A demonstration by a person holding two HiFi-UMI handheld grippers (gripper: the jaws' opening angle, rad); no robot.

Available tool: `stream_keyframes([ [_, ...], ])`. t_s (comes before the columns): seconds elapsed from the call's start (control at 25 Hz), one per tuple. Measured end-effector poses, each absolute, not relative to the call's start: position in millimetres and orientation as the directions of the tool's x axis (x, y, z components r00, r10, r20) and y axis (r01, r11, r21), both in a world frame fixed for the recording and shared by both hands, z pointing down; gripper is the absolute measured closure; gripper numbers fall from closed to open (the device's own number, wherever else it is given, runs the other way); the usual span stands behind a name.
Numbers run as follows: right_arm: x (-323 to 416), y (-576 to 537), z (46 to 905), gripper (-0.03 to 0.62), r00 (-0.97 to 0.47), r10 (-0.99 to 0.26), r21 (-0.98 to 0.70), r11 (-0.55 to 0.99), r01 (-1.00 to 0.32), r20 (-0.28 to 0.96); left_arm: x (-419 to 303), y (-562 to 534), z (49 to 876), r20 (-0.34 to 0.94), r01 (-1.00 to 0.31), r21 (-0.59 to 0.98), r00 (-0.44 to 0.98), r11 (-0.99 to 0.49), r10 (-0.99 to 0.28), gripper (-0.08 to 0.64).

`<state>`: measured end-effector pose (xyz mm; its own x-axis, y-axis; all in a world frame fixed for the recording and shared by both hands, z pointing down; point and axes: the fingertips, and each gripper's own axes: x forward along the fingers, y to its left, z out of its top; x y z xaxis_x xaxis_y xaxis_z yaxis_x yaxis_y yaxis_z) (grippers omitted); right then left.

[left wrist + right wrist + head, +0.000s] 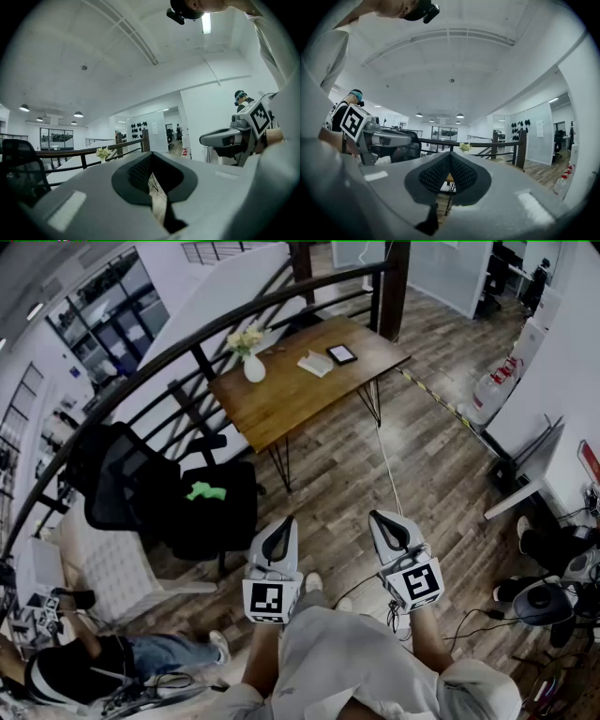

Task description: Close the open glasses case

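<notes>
Glasses case (316,363) on wooden table (281,404) beside railing (192,345).

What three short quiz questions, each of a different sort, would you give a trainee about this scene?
1. True or false: the vase stands on the wooden table.
2. How do the jaws of the left gripper and the right gripper stand? A: wide apart. B: together, with nothing between them. C: shut on a case.
3. Fill in: the green thing lies on the black ___.
Key: 1 true; 2 B; 3 chair.
</notes>
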<state>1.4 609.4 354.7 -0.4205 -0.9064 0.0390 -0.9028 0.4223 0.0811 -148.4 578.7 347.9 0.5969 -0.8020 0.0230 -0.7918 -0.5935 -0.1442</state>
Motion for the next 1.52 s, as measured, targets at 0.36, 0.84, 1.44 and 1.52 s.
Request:
stream_keyframes([
  [0.36,8.9,597.2,350.7,0.589,-0.428,-0.904,0.077,0.427,-0.901,0.004,-130.2,568.7,346.2,0.013,-0.789,-0.156,0.6,-0.594,-0.8,0.541],
  [0.84,5.3,524.3,361.1,0.589,-0.454,-0.89,0.095,0.455,-0.886,0.028,-124.5,500.3,360.4,0.035,-0.79,-0.152,0.596,-0.593,-0.802,0.541],
  [1.44,-10.1,401.4,361.7,0.589,-0.402,-0.913,0.095,0.408,-0.908,0.074,-135.6,371.3,358.3,0.036,-0.76,-0.131,0.638,-0.637,-0.769,0.541],
  [1.52,-12.4,389.9,362.2,0.589,-0.393,-0.915,0.1,0.401,-0.911,0.086,-137.4,358.9,360.2,0.044,-0.754,-0.123,0.646,-0.646,-0.762,0.541],
])
